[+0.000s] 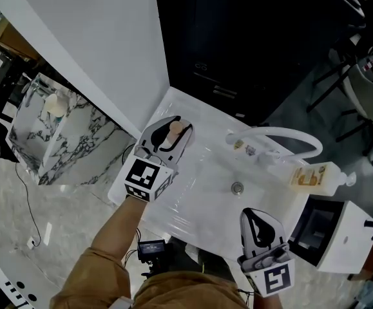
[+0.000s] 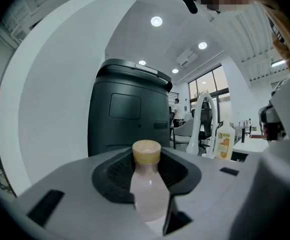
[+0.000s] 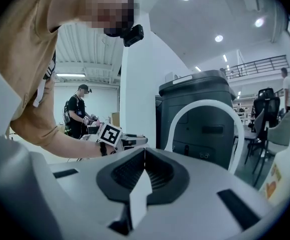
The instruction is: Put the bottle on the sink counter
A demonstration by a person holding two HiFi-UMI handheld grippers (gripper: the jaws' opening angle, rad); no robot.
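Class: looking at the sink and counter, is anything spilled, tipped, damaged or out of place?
Nothing stands out. The soap bottle stands upright beside the faucet, no spill shows in the sink, and the small bottle is gripped in the left tool.

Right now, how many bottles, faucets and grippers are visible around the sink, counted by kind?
Bottles: 2, the pink bottle in the left gripper and the labelled bottle on the counter
Faucet: 1
Grippers: 2, left gripper, right gripper
Total: 5
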